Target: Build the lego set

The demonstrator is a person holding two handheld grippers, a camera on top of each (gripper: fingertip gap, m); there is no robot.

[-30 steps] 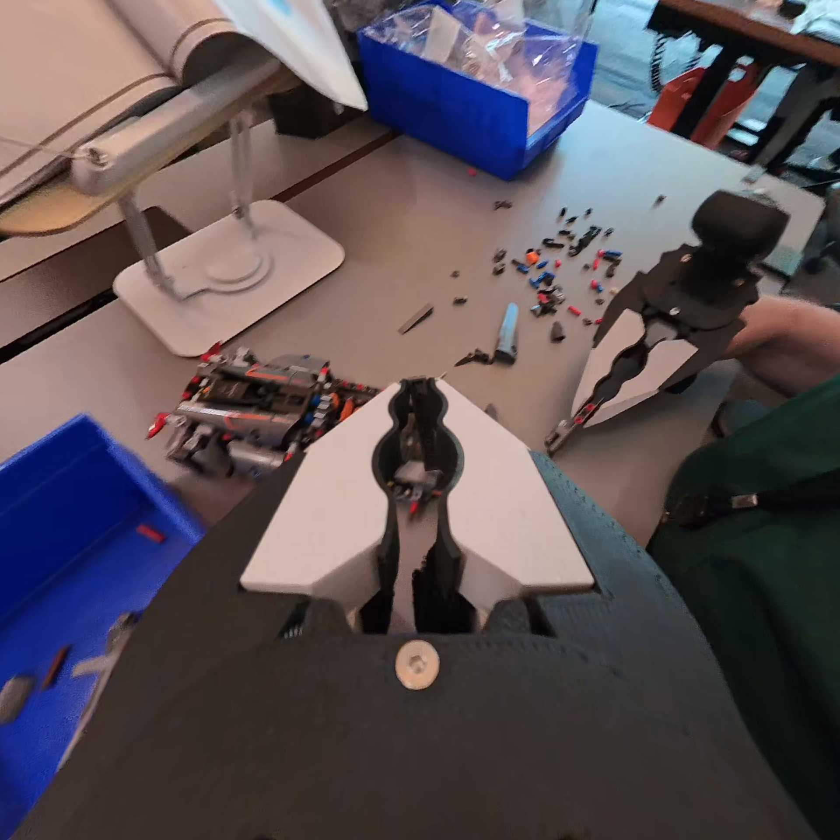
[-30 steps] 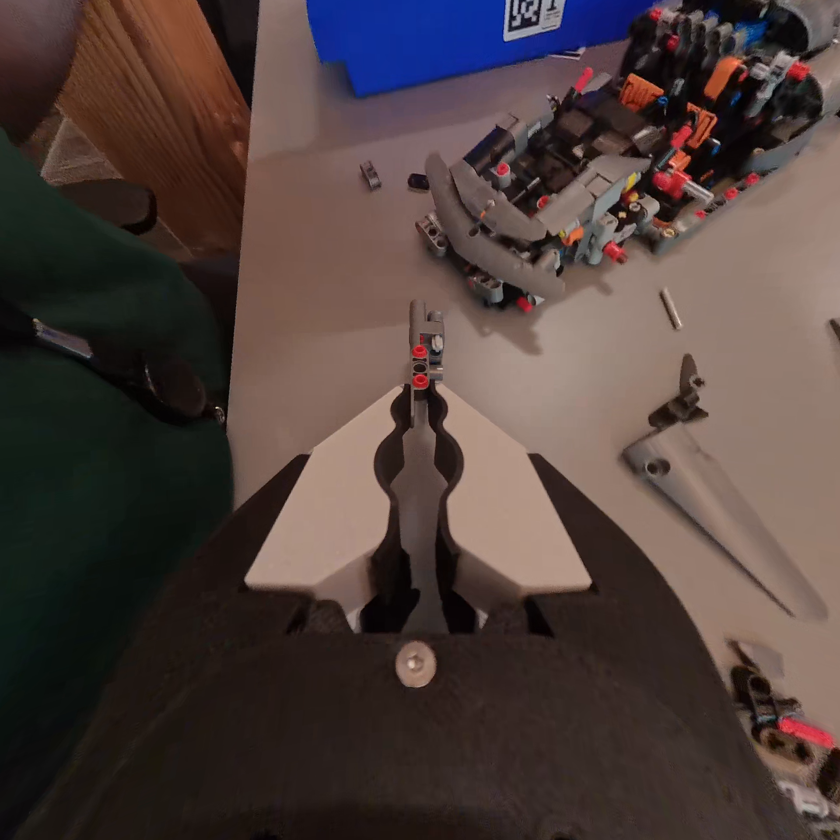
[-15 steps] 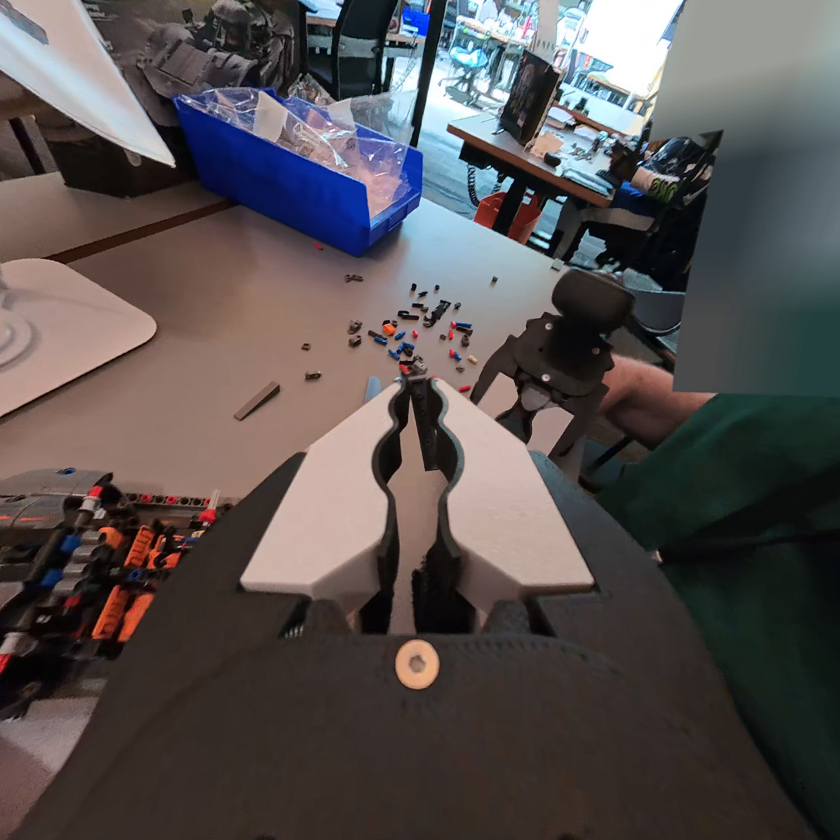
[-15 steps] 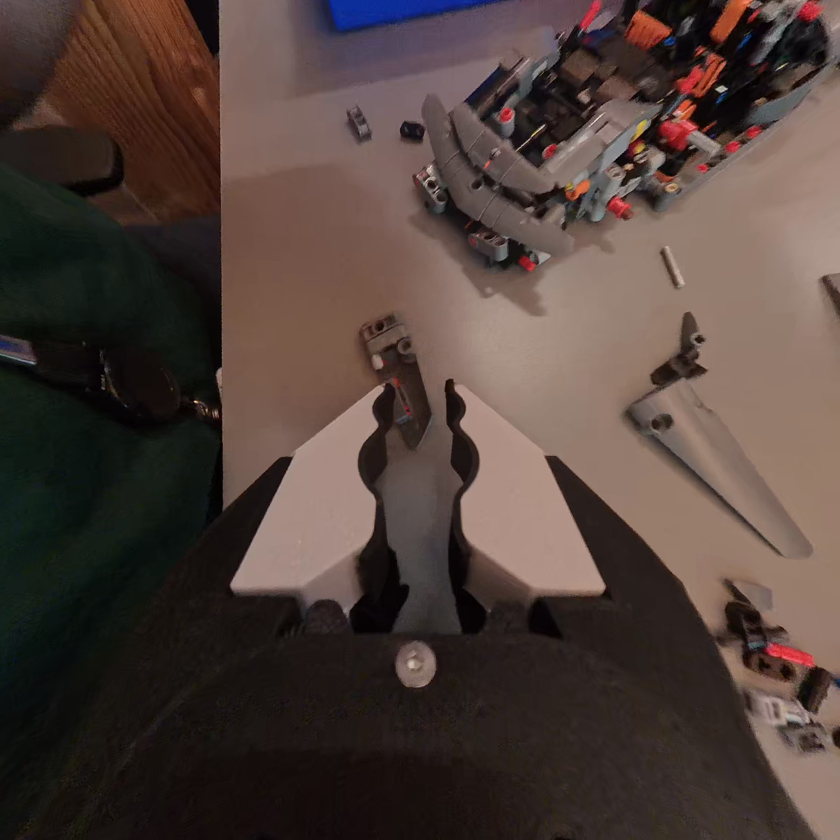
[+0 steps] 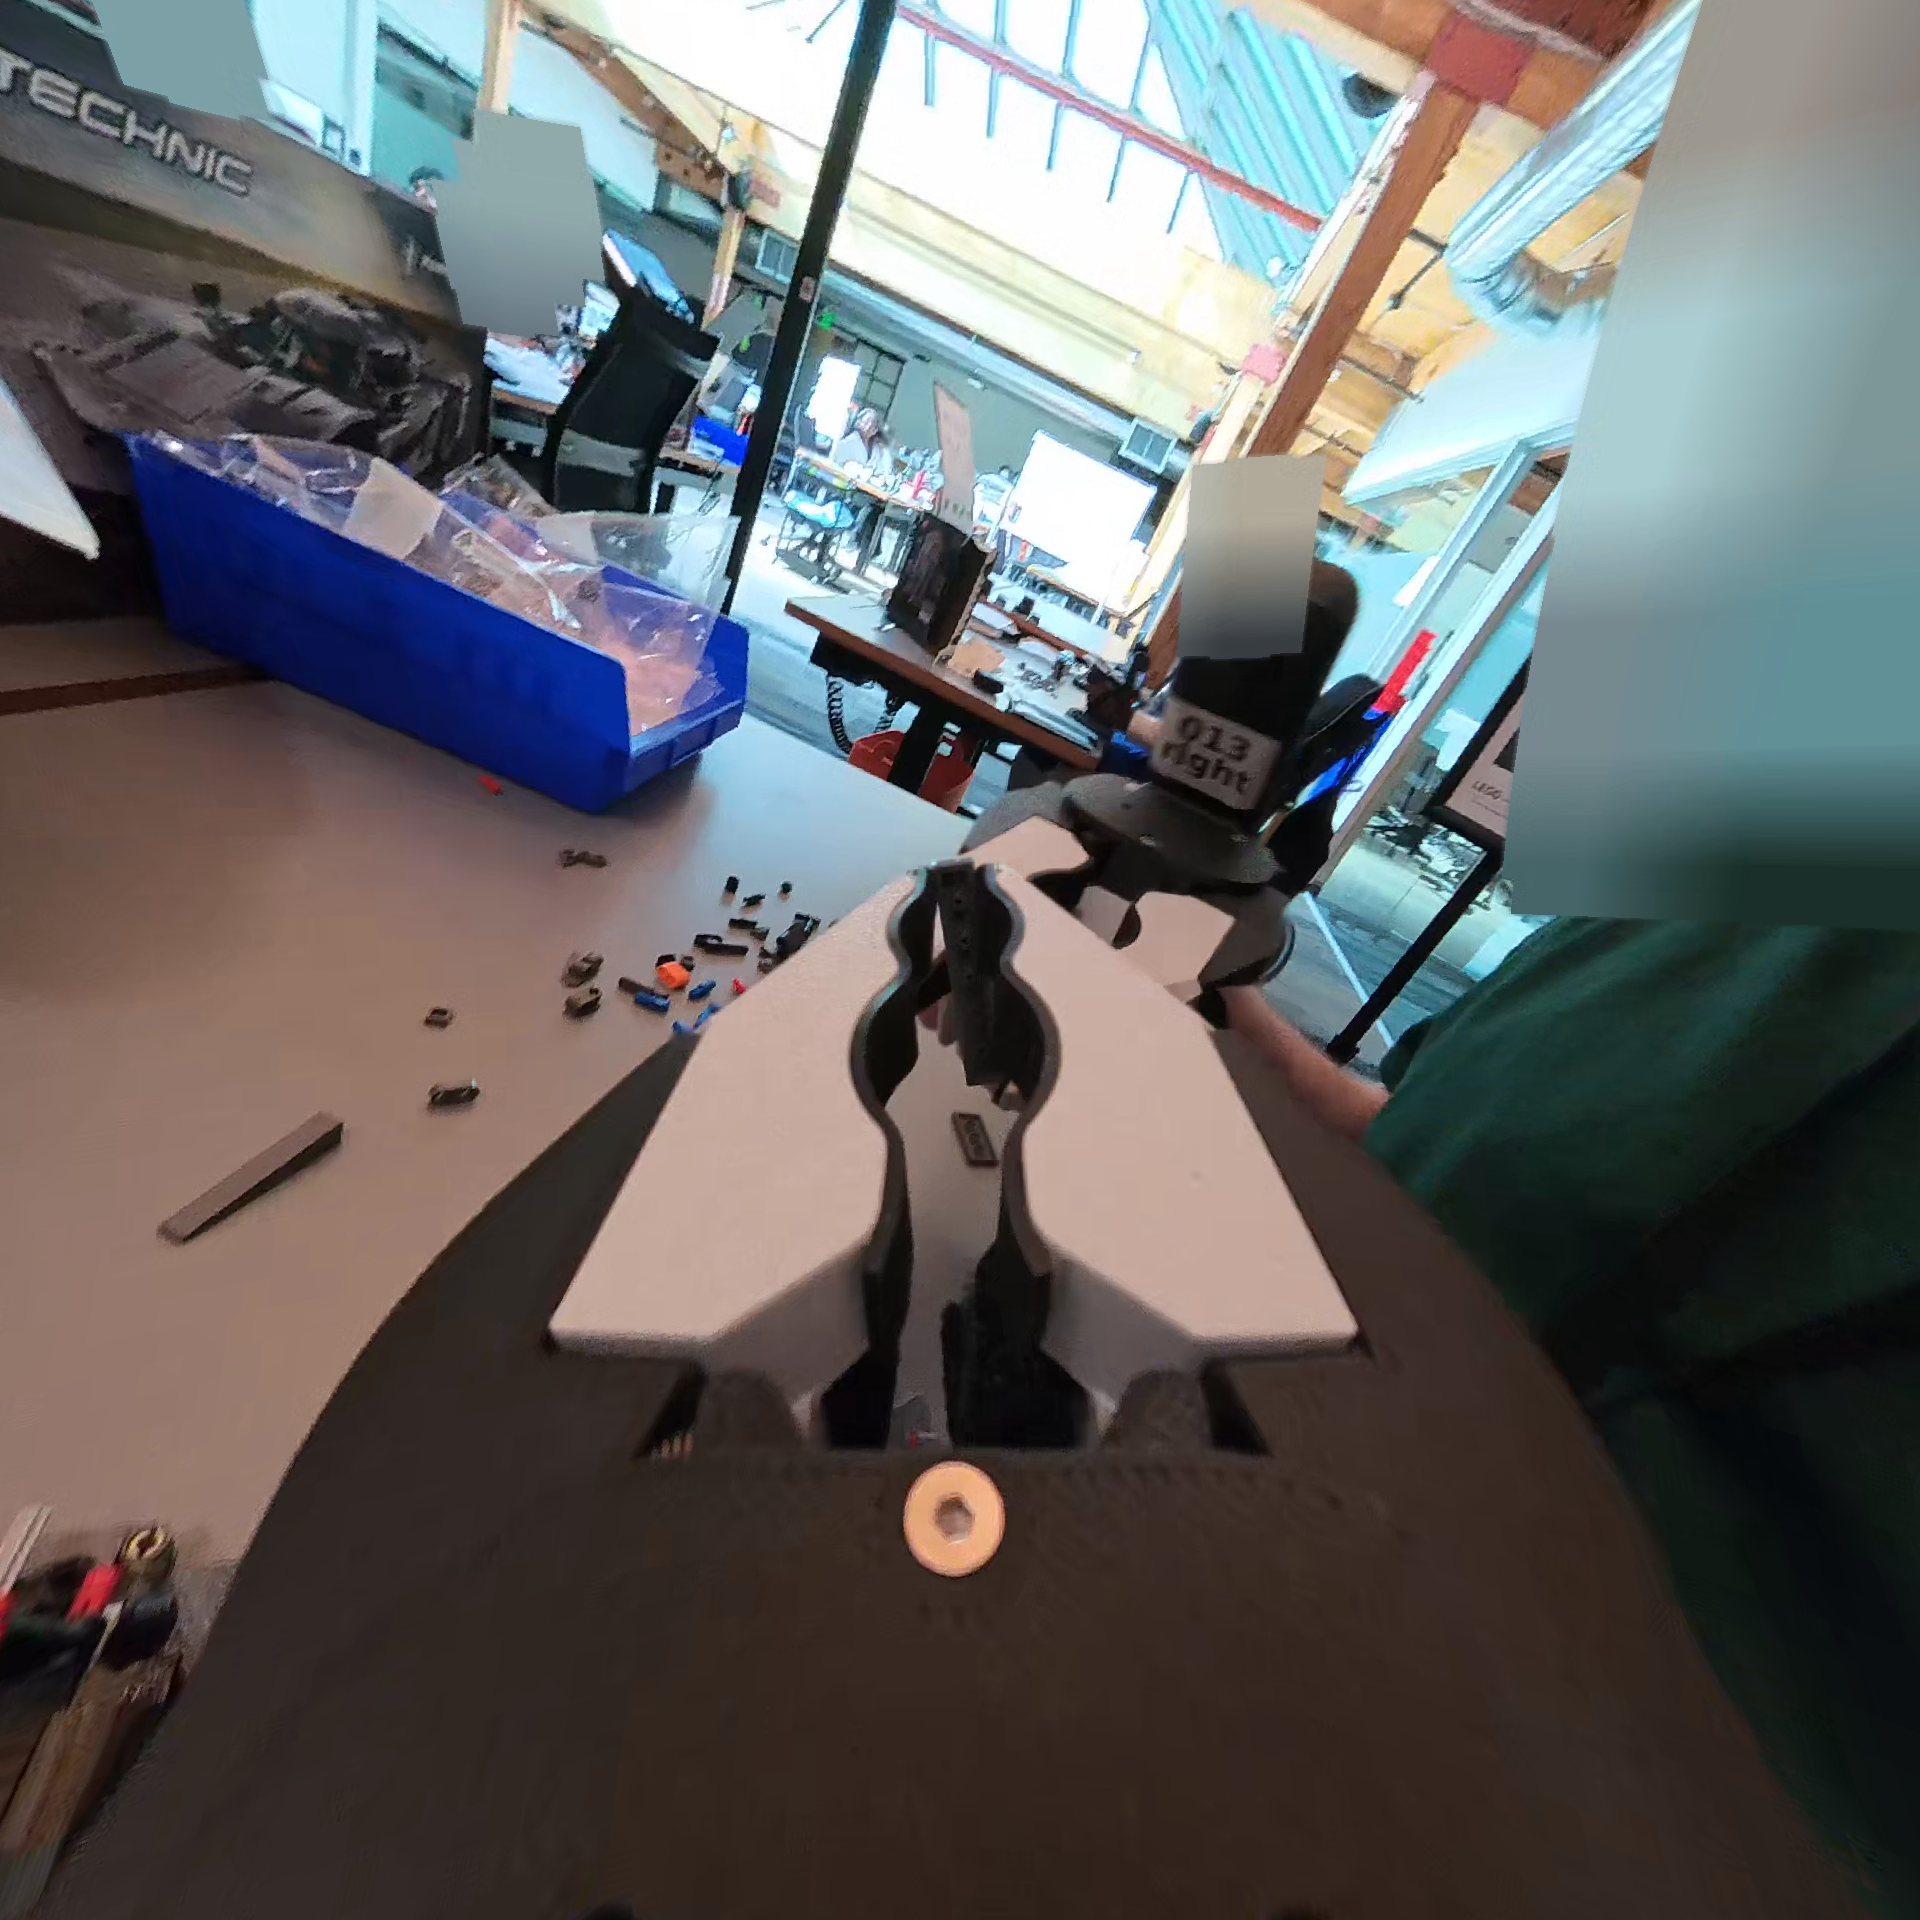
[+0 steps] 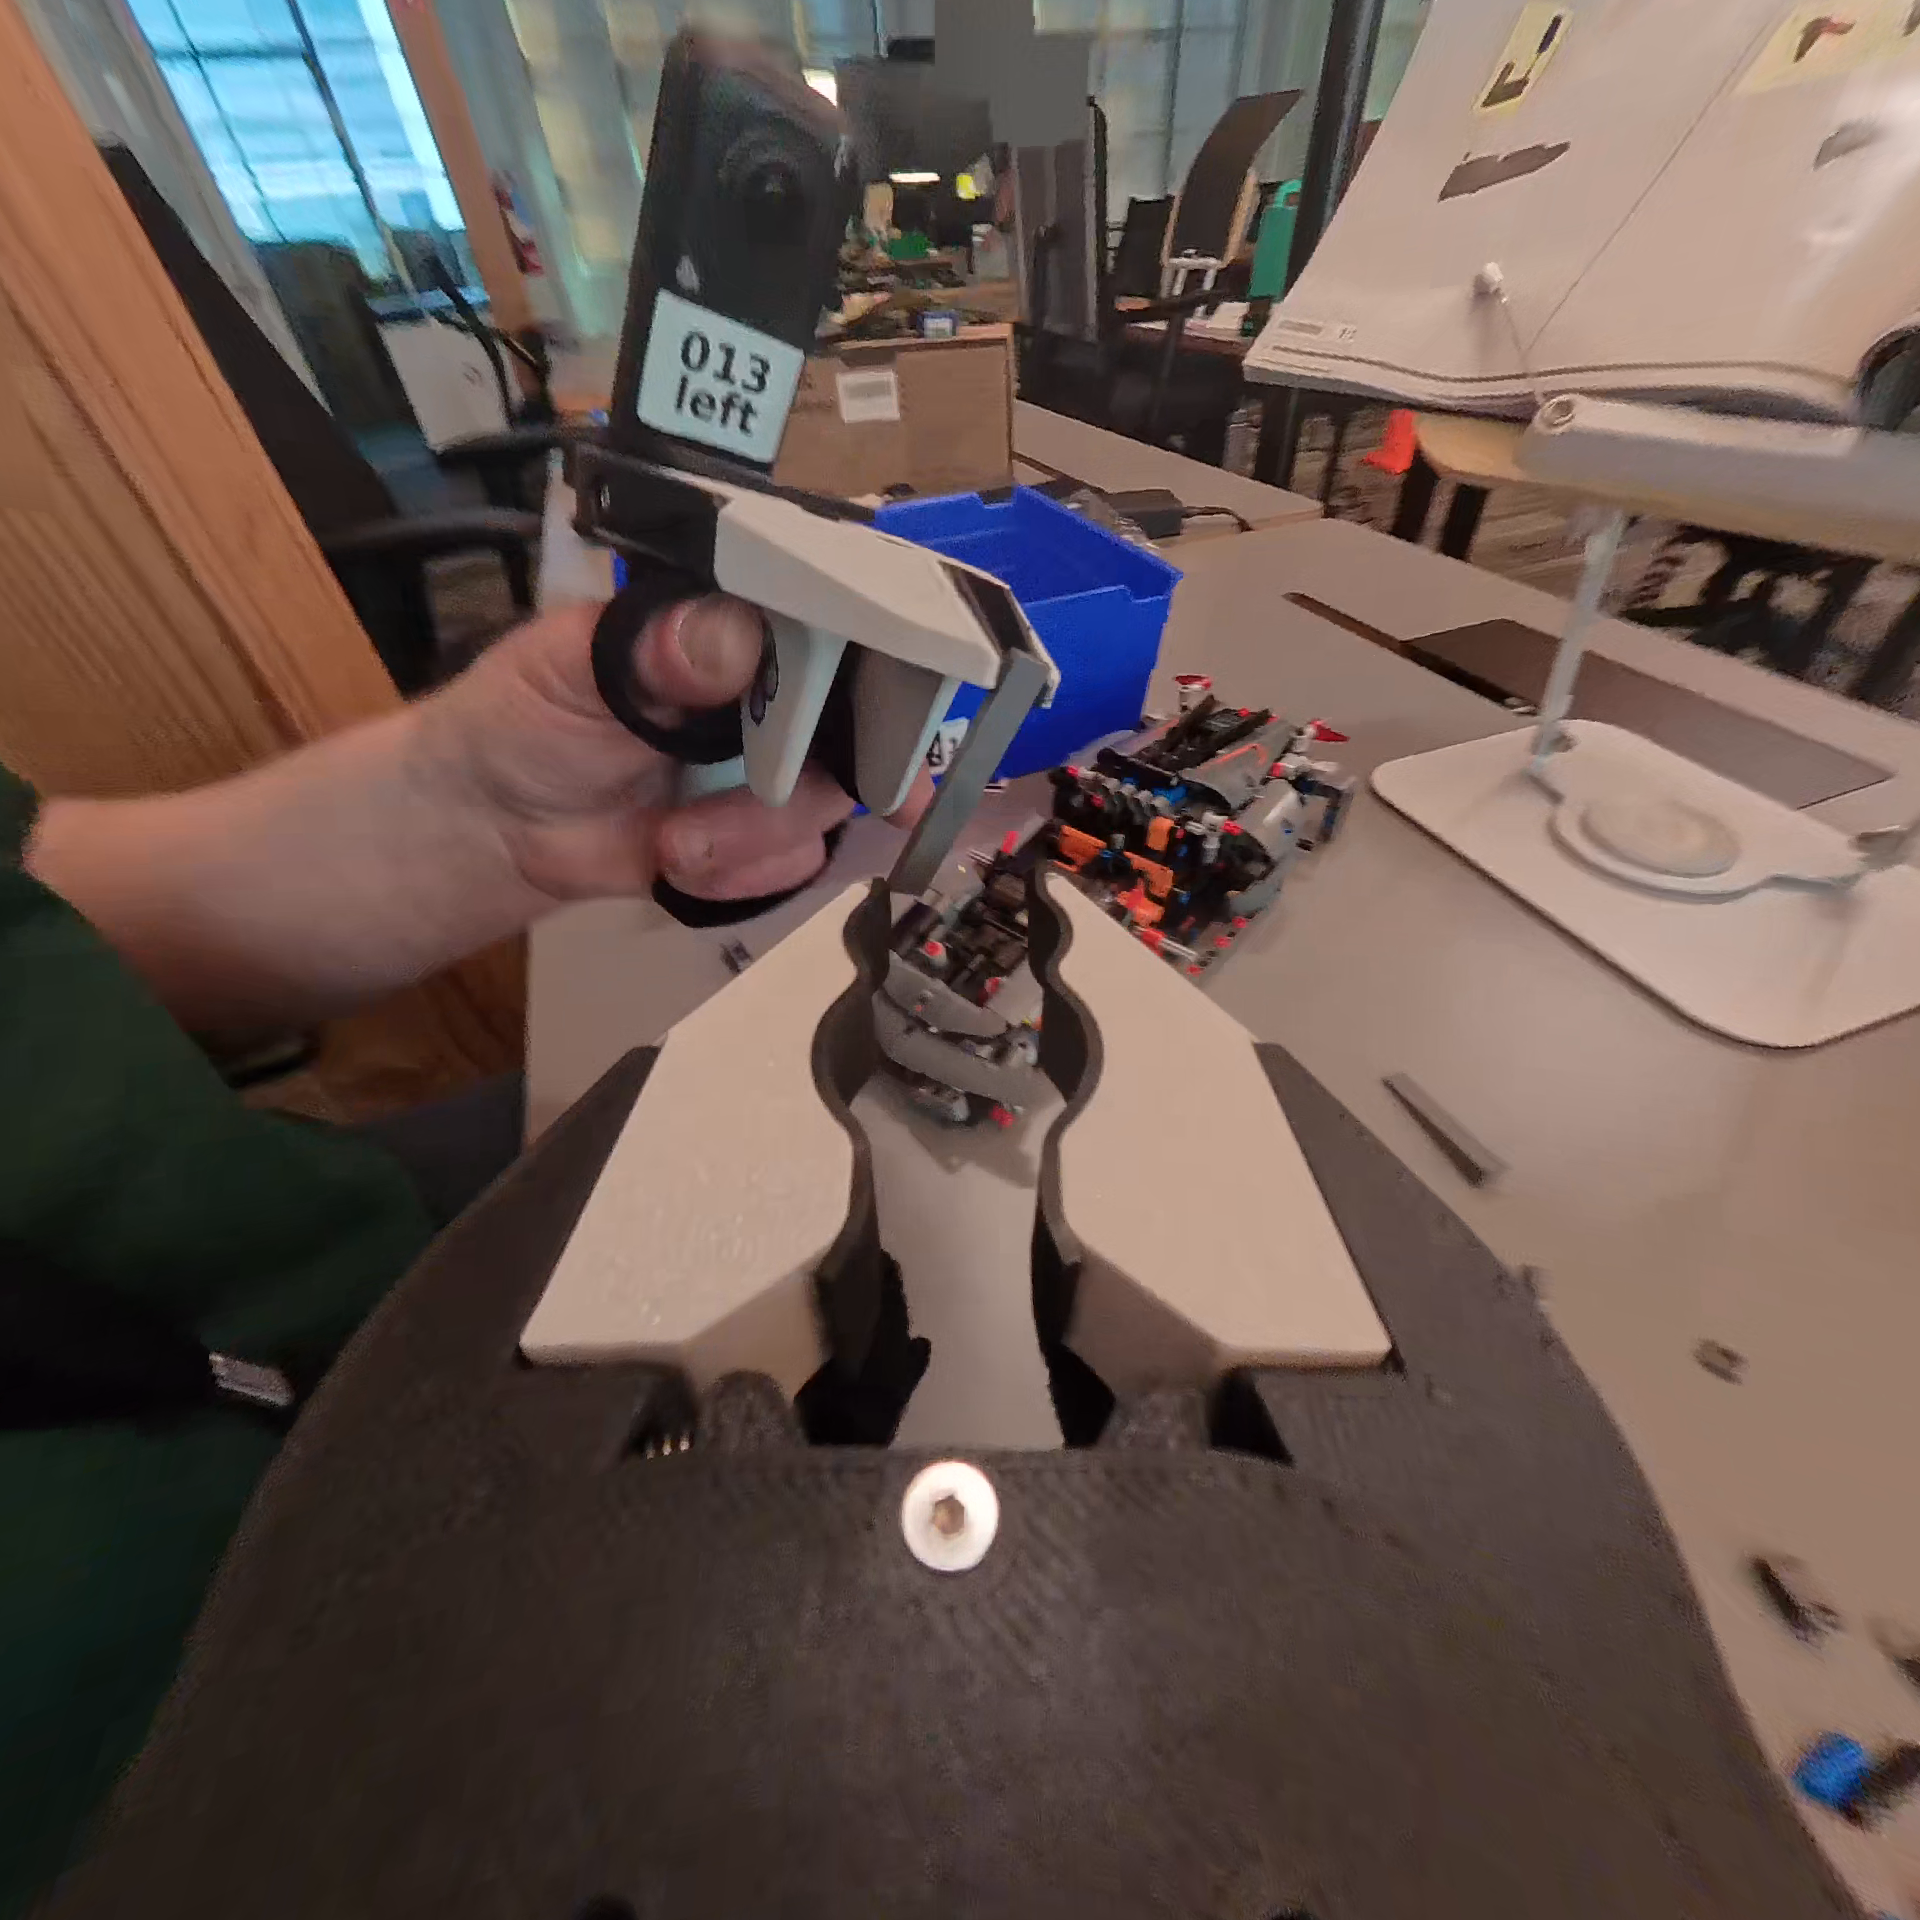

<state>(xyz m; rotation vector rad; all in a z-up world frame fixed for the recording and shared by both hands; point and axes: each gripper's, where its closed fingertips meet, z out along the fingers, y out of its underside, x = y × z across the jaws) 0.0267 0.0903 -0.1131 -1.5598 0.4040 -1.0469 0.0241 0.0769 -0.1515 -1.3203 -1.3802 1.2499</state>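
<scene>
My left gripper [image 5: 961, 883] is shut on a long dark grey beam [image 5: 971, 987] and holds it in the air. In the right wrist view, a hand holds this left gripper [image 6: 1023, 665] up, and the beam [image 6: 961, 784] hangs down from its tips. My right gripper [image 6: 961, 894] is open and empty, and its left fingertip is just under the beam's lower end. The part-built grey, black and orange lego model [image 6: 1174, 821] lies on the table behind my right gripper. The right gripper [image 5: 1132, 894] shows just beyond the left one.
Several small loose pieces [image 5: 707, 961] and a dark flat strip [image 5: 249, 1164] lie on the grey table. A blue bin with plastic bags [image 5: 447, 634] stands at the back. Another blue bin [image 6: 1070, 613] is behind the model. A white book stand [image 6: 1662, 842] holds the instruction book [image 6: 1558, 208] at the right. Across from one pair of fingers to the other is roughly 4 centimetres.
My right gripper opened and let go of a small grey piece with red pins, then tilted up. My left gripper rose with the beam and came close to the right one.
</scene>
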